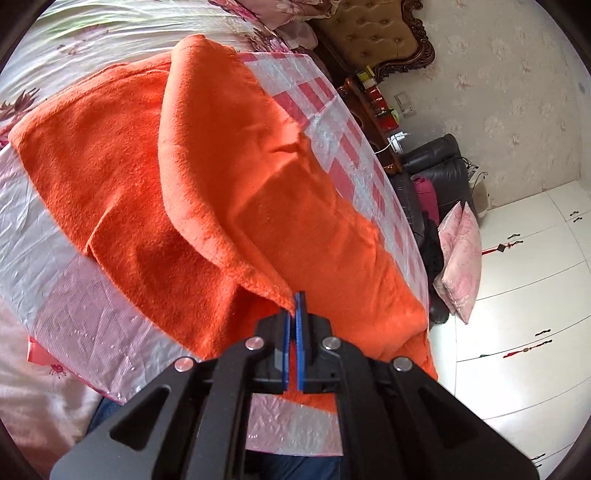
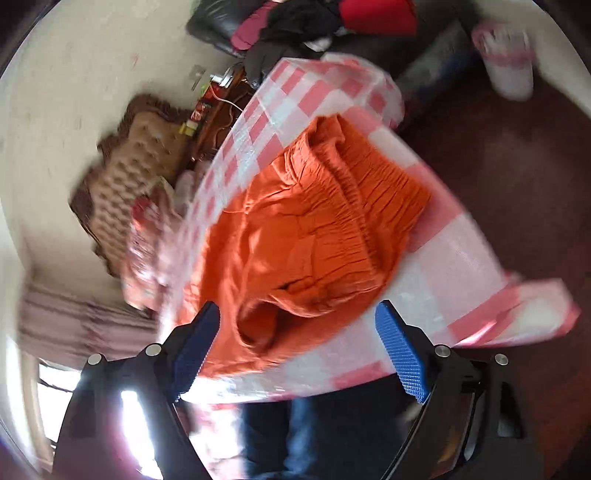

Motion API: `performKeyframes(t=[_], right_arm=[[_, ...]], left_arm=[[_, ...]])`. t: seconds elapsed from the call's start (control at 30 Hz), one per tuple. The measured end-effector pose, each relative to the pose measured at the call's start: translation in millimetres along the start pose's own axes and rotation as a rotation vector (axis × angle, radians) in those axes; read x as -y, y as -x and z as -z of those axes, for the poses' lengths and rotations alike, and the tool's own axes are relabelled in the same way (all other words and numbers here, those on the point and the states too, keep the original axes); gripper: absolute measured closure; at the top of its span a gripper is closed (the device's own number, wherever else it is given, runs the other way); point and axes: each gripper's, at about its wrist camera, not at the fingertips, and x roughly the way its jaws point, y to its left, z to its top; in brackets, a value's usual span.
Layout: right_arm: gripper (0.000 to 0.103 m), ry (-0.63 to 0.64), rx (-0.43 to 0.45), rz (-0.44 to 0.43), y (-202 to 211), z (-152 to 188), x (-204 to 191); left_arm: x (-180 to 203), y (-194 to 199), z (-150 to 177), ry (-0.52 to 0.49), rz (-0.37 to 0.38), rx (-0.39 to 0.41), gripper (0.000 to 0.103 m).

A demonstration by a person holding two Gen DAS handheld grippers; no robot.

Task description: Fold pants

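Observation:
Orange fleece pants [image 1: 207, 177] lie on a pink-and-white checked plastic sheet [image 1: 70, 295]. My left gripper [image 1: 295, 314] is shut on a corner of the orange cloth and holds that flap lifted over the rest of the pants. In the right wrist view the pants [image 2: 314, 229] show their gathered elastic waistband [image 2: 373, 199] on the same sheet [image 2: 443, 266]. My right gripper [image 2: 299, 325] is open and empty, just above the near edge of the pants. That view is blurred.
A floral bedspread [image 1: 110, 33] lies beyond the sheet. A tufted headboard [image 1: 376, 33], a dark chair with clothes [image 1: 439, 173], a pink cushion [image 1: 461, 258] and white cabinets [image 1: 528, 302] stand to the right. My jeans-clad legs [image 2: 306, 435] are below the sheet's near edge.

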Motion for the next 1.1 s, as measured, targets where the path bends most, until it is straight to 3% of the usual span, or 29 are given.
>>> performKeyframes(t=[0.2,0.23,0.27,0.3,0.33,0.37,0.57,0.8,0.9,0.93,1.1], right_arm=[[0.018,-0.056,-0.021,0.010,-30.1,-15.7,-10.6],[0.028,-0.043,-0.020,0.033,-31.2,-13.8,-9.6],[0.039,-0.019,-0.023,0.077,-35.3,-14.6,-13.8],[0.061,-0.004,-0.023,0.104,-38.1,-14.6,-17.1],[0.075,0.006,-0.020,0.119,-39.9,-14.5,-18.5],[0.078,0.023,-0.011,0.131,-39.6,-14.2,-23.7],[0.081,0.121,0.055,0.153,-20.9,-18.5,-47.0],[0.083,0.192,0.117,0.103,2.9,-36.4,-88.0],[0.083,0.185,0.119,0.080,2.1,-49.0,-98.1],[0.083,0.171,0.115,0.076,0.4,-53.9,-99.2],[0.083,0.037,0.043,0.080,-24.0,-99.6,-108.3]], left_arm=[[-12.7,3.9,3.6,0.037,0.031,-0.001,0.101],[-14.8,7.0,4.3,0.045,0.040,0.004,0.099],[-16.8,10.3,4.0,0.050,0.051,0.009,0.091],[-18.7,13.3,3.1,0.056,0.061,0.016,0.084],[-21.0,16.7,2.3,0.061,0.061,0.025,0.075],[-24.5,20.5,0.9,0.069,0.061,0.036,0.074],[-50.5,34.7,-14.8,0.173,0.089,0.076,0.071],[-56.3,20.7,-11.8,0.243,0.135,0.006,0.071],[-57.7,19.7,-12.5,0.265,0.110,0.028,0.083],[-57.4,21.6,-16.2,0.260,0.097,0.046,0.098],[-15.5,17.8,-72.2,0.214,0.025,0.058,0.102]])
